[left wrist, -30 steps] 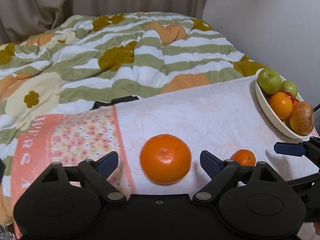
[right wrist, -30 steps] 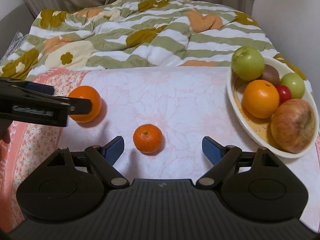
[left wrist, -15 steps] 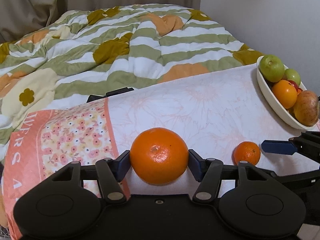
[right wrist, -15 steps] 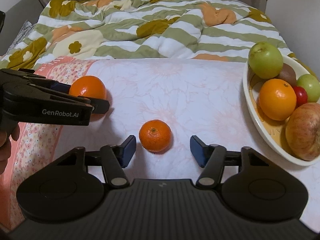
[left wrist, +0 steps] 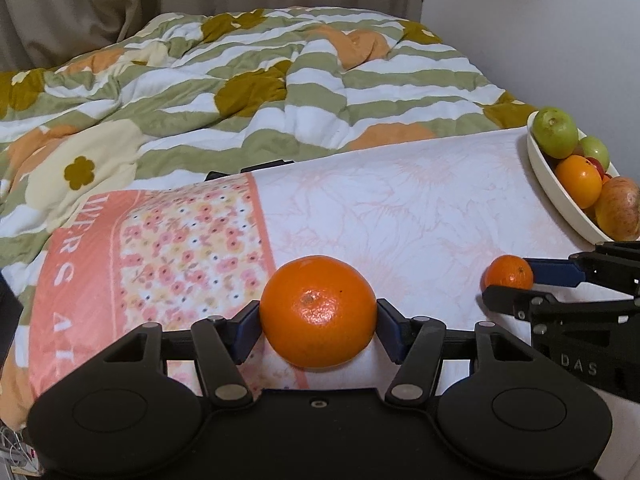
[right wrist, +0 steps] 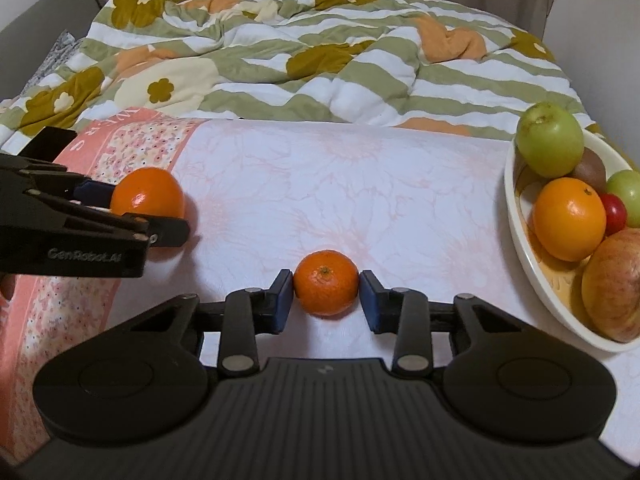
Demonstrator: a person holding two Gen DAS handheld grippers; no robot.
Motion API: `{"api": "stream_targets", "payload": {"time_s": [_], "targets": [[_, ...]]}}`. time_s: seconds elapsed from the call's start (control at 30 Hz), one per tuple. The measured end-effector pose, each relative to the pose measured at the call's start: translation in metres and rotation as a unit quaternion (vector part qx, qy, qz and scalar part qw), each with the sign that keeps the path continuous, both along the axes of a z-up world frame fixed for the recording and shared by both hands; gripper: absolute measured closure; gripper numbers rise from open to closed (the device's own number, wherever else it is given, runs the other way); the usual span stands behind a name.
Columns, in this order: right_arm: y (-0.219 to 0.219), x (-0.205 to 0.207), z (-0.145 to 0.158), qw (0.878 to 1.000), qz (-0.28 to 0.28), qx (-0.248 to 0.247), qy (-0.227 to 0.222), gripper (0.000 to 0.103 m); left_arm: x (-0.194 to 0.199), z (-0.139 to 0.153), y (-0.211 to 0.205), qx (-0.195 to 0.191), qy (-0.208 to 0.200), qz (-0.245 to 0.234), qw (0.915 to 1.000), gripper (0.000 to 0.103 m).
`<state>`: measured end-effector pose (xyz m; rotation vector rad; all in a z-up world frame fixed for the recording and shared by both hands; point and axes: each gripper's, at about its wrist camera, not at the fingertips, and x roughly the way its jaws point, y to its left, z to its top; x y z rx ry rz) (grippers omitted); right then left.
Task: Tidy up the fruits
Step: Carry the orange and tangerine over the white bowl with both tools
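A large, round orange (left wrist: 318, 311) is clamped between the blue pads of the left gripper (left wrist: 318, 326); both pads are pressed against its sides, and it is seen low over the pale, pink-flowered cloth (left wrist: 400, 216) that covers the table, at the edge of the cloth's salmon floral band (left wrist: 188, 236). Whether the orange's underside touches the cloth cannot be told from the left wrist view.

A small, round mandarin (right wrist: 326, 282) is framed by the right gripper (right wrist: 326, 294), whose jaws are closing on it. The left pad appears to touch the peel, while a thin gap may remain at the right pad; the fisheye view leaves this uncertain. The mandarin is set on the white part of the cloth, near the front edge, between the large orange and the bowl.

A shallow, cream-coloured oval bowl (right wrist: 516, 216) is placed at the right edge of the cloth. It is filled with a big green apple (right wrist: 550, 144) at the far end, a brown kiwi (right wrist: 590, 170), a smaller green apple (right wrist: 626, 196), a second orange (right wrist: 570, 219), a small red fruit (right wrist: 614, 213) and a red-yellow apple (right wrist: 614, 284) at the near end.

Behind the table, a rumpled quilt (left wrist: 280, 80) in green and white stripes with mustard and peach flowers is spread, with beige curtains (left wrist: 80, 12) beyond it.
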<state>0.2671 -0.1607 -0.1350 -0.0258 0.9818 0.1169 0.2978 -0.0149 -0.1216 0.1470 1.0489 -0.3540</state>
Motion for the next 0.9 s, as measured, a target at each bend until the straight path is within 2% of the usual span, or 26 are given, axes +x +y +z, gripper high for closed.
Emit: {"api": "stream_targets", "payload": {"time_s": [0.43, 0.67, 0.9], "targets": [[0.003, -0.036, 0.032, 0.999, -0.013, -0.004, -0.033, 0.052, -0.036, 0.039, 0.010, -0.018, -0.045, -0.003, 0.9988, 0.039], [-0.001, -0.080, 0.059, 0.998, -0.041, 0.003, -0.057, 0.052, -0.067, 0.066, 0.002, -0.036, -0.078, -0.026, 0.9960, 0.039], [-0.025, -0.121, 0.084, 0.994, -0.082, 0.021, -0.075, 0.052, -0.095, 0.086, -0.019, -0.065, -0.092, -0.059, 0.9919, 0.039]]}}
